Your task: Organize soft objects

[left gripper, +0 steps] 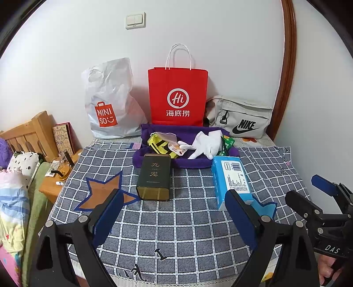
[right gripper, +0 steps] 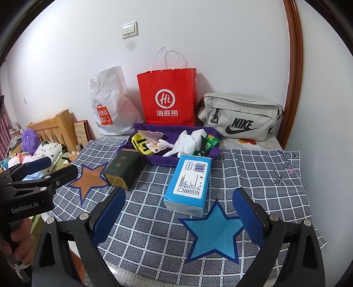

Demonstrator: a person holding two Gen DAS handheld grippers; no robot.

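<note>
Hovering both grippers low over the checked cloth (right gripper: 154,231), nothing held: left gripper (left gripper: 174,212) has its jaws spread wide, right gripper (right gripper: 179,212) the same.

Straight ahead of my right gripper, close, lies the blue tissue pack (right gripper: 189,183), flat, label up, its near end just short of the blue star patch (right gripper: 211,231) between my right fingers. Ahead of the left one, the dark tea tin (left gripper: 155,176) lies on its side beside the orange star patch (left gripper: 103,194). I'd guess the stars mark drop spots, but can't confirm.

Farther out, the purple tray (left gripper: 183,162) holds white gloves (left gripper: 205,143), a yellow pouch (left gripper: 158,143) and green packets (left gripper: 227,143), loosely heaped, so probably the sorting source or the bin; this fits either.

Beyond it, against the white wall: Miniso plastic bag (left gripper: 110,103), red paper bag (left gripper: 177,97), grey Nike pouch (left gripper: 242,117), all propped upright, mouths not visibly open from here.

Surface looks like a cloth-covered bed or table; wooden headboard (left gripper: 28,132) and bedding far left, wall switch (left gripper: 135,20) above, wooden door frame (left gripper: 286,66) right.
</note>
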